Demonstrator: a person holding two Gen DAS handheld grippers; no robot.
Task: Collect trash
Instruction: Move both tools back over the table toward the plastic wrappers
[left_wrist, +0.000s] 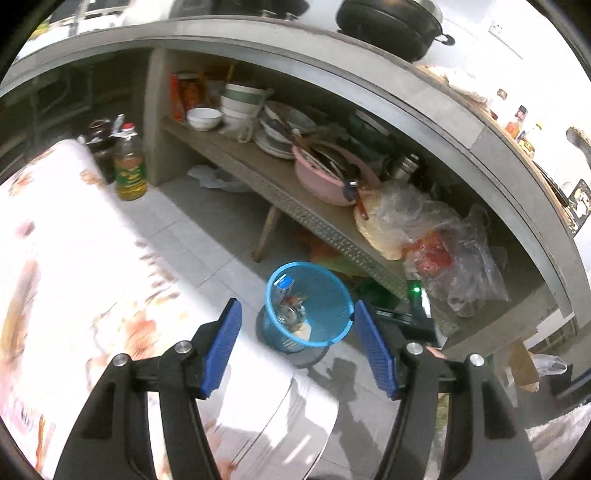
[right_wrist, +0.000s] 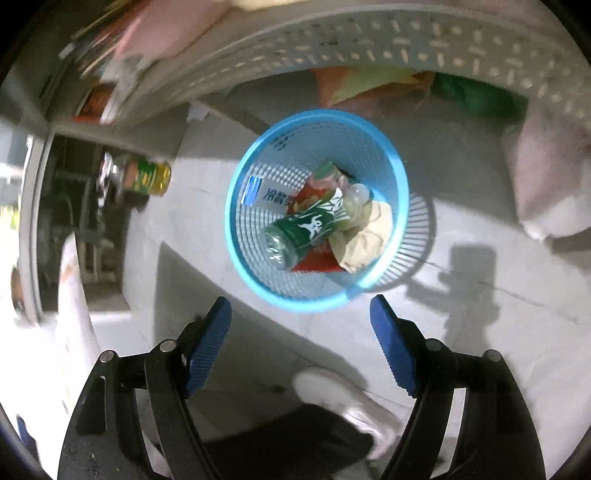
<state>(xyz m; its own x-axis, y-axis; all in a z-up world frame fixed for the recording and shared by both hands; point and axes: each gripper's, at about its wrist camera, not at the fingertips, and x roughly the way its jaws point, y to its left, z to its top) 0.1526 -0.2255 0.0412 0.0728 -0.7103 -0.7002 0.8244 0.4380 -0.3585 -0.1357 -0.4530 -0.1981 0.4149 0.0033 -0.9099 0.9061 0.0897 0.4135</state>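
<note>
Blue mesh basket (right_wrist: 388, 162) showing a perforated grid pattern; green bottle (right_wrist: 306, 229) inside it wearing a white-lettered label; crumpled paper (right_wrist: 365, 240) lying pale tan; gripper pads (left_wrist: 221, 347) showing ribbed blue on black arms; tablecloth (left_wrist: 74, 236) showing white with an orange-brown floral print; basin (left_wrist: 321, 184) sitting pink on the grey shelf (left_wrist: 229, 151); oil bottle (left_wrist: 129, 173) glowing yellow, its cap red

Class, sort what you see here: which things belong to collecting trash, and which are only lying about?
Part of the job:
blue basket
green bottle in it
crumpled paper in it
left gripper, empty
right gripper, empty

Lying about:
pink basin
stacked bowls
oil bottle
black pan
</note>
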